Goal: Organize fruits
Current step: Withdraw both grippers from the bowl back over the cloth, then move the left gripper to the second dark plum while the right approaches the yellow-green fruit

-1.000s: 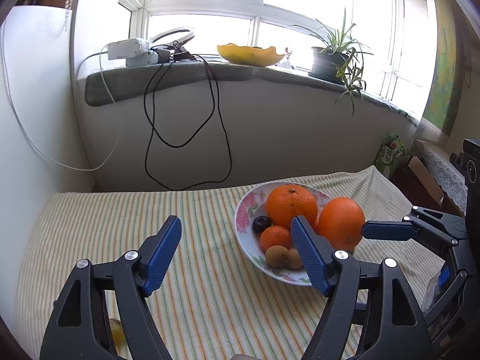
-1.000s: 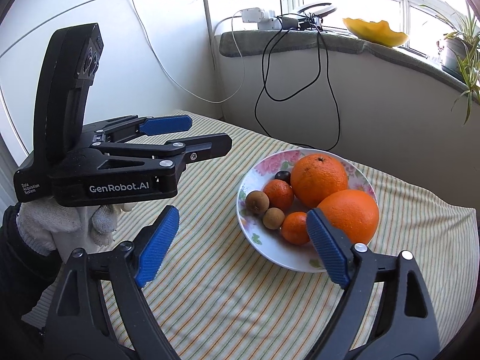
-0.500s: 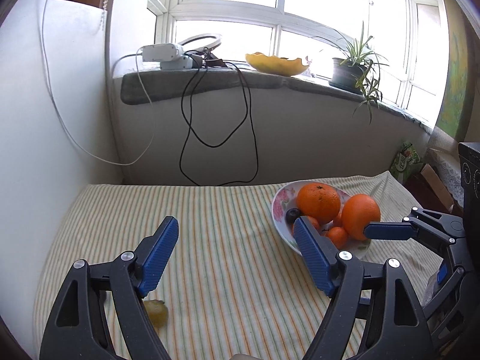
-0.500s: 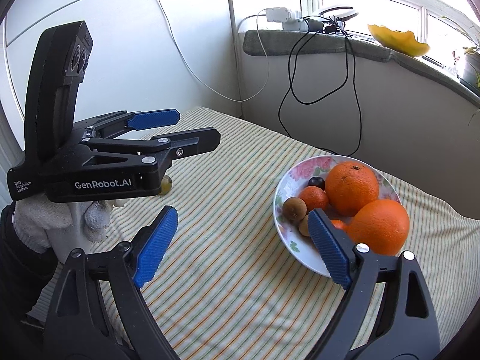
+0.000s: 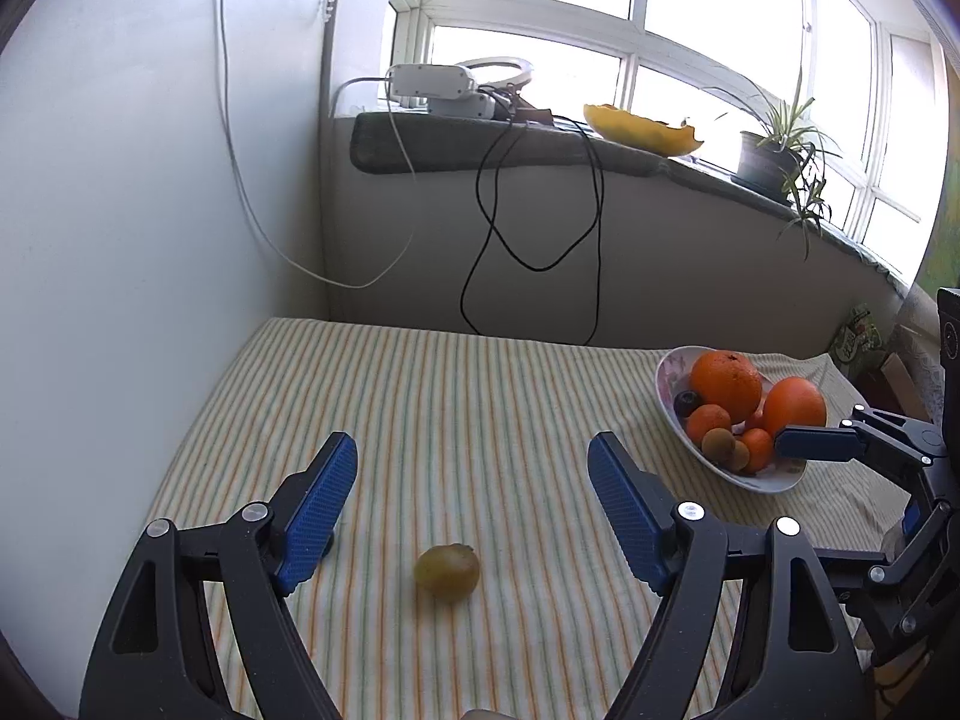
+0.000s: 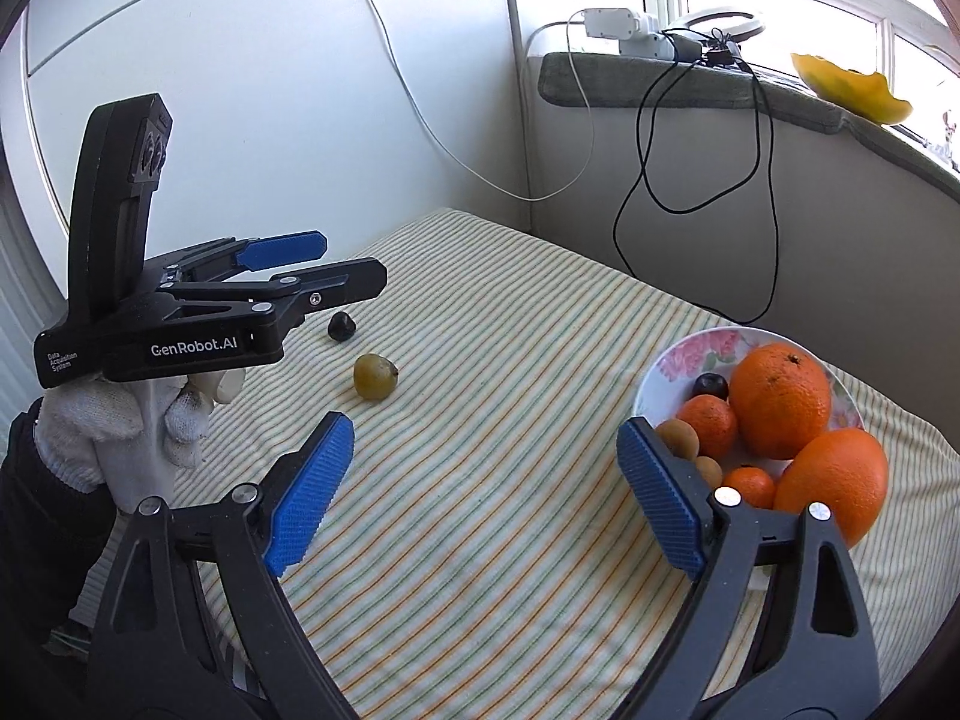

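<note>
My left tool (image 5: 471, 468) hangs released, jaws spread, above a loose yellow-green fruit (image 5: 447, 573) on the striped bench cloth (image 5: 480, 396); a small dark fruit (image 6: 341, 325) lies just beyond it. My right tool (image 6: 483, 462) is likewise released, empty, beside the floral bowl (image 6: 690, 354) heaped with oranges (image 6: 780, 399) and tangerines (image 6: 708, 423).

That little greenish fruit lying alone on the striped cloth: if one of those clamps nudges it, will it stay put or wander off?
The greenish fruit looks round and smooth, so a nudge would probably roll it. The soft striped cloth may slow it a bit. The left gripper stands open with the fruit between its fingers and untouched, so closing evenly from both sides should trap it.
</note>
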